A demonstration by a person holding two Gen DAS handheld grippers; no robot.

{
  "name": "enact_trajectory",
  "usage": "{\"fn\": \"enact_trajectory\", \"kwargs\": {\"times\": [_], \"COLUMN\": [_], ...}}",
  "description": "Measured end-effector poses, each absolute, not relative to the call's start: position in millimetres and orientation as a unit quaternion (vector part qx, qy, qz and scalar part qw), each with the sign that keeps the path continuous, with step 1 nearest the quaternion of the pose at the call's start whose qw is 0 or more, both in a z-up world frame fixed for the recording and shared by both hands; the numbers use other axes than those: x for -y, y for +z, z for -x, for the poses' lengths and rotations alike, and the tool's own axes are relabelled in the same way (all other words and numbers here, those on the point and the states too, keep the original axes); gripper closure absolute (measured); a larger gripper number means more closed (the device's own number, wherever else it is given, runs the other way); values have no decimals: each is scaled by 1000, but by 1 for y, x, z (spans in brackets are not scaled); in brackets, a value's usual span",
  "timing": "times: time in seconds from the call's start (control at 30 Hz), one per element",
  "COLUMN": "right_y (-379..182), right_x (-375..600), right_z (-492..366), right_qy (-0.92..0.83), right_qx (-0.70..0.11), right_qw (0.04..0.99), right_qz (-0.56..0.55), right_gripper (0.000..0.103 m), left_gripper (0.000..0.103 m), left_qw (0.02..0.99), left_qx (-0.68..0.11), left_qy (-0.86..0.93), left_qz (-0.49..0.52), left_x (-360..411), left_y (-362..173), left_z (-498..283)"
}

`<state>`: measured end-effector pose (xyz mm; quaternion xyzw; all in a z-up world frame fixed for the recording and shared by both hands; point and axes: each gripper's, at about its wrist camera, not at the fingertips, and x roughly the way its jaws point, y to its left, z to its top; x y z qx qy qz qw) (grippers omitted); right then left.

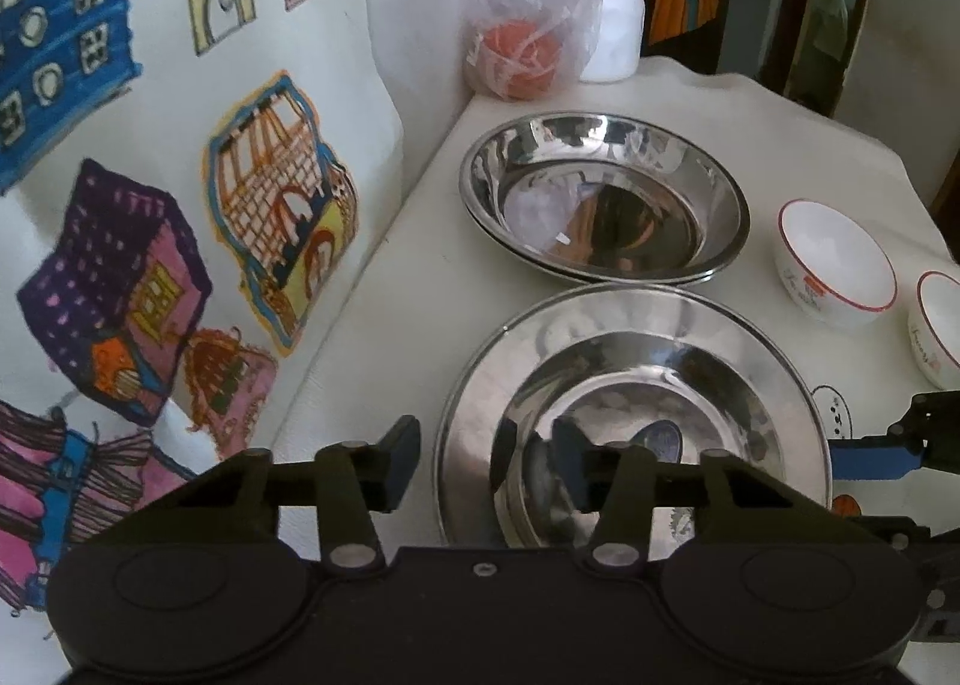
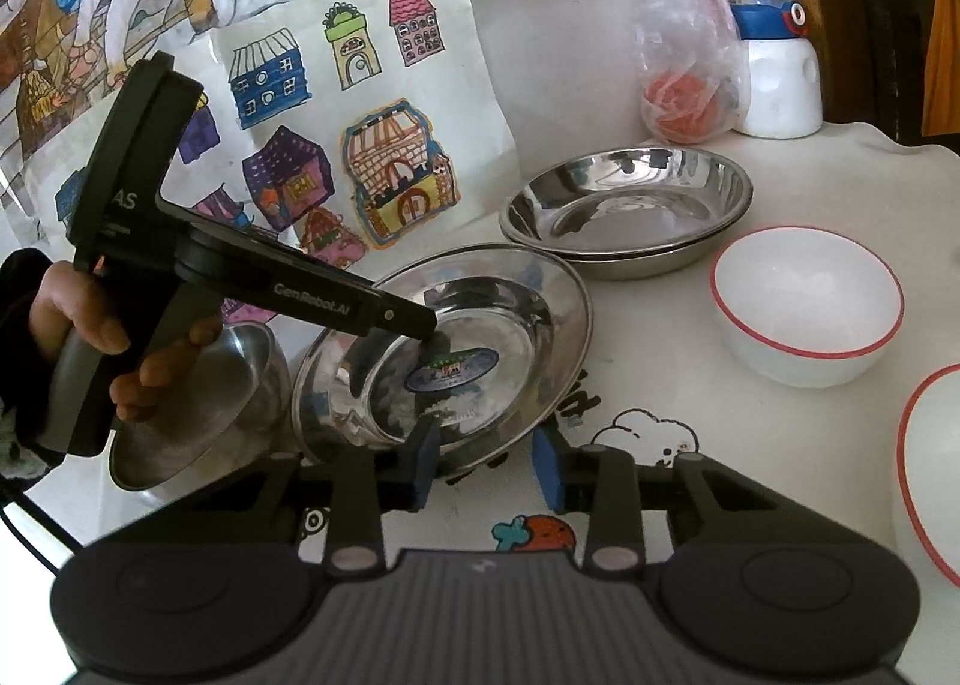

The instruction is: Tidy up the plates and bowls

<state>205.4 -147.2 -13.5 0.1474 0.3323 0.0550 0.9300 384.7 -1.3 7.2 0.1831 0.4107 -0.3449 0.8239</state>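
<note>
Both grippers straddle the steel plate rim, left gripper on its far-left edge, right gripper on its near edge, jaws half-spread, not visibly pinching.

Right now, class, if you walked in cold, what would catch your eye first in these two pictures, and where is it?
First, the shiny steel plate at the table's near edge, with both claws at its rim: the left claw straddles its left rim, the right claw its near rim. Behind it sit stacked steel dishes, and to the right two red-rimmed white bowls. Bright children's house drawings cover the wall on the left.
</note>
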Motion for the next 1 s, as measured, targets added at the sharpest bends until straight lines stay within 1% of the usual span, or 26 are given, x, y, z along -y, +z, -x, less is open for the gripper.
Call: {"fn": "enact_trajectory", "kwargs": {"times": [0.03, 0.1, 0.3, 0.67, 0.77, 1.0], "right_y": [-14, -14, -13, -3, 1, 13], "right_x": [148, 148, 151, 160, 157, 155], "right_z": [-205, -205, -201, -187, -181, -167], "right_qy": [54, 49, 40, 34, 31, 34], "right_qx": [-333, -333, -335, -320, -320, -310], "right_qw": [930, 930, 927, 930, 933, 936], "right_qz": [-149, -150, -161, -176, -163, -163], "right_gripper": [65, 66, 67, 67, 71, 71], "left_gripper": [60, 60, 69, 69, 69, 69], "left_qw": [822, 823, 823, 830, 833, 844], "left_qx": [-414, -412, -419, -406, -401, -377], "left_qy": [-346, -344, -337, -335, -335, -342], "left_qz": [-182, -187, -182, -183, -182, -170], "left_x": [2, 5, 7, 13, 14, 12], "left_y": [7, 7, 10, 23, 29, 52], "left_z": [-385, -384, -385, -368, -365, -347]}}
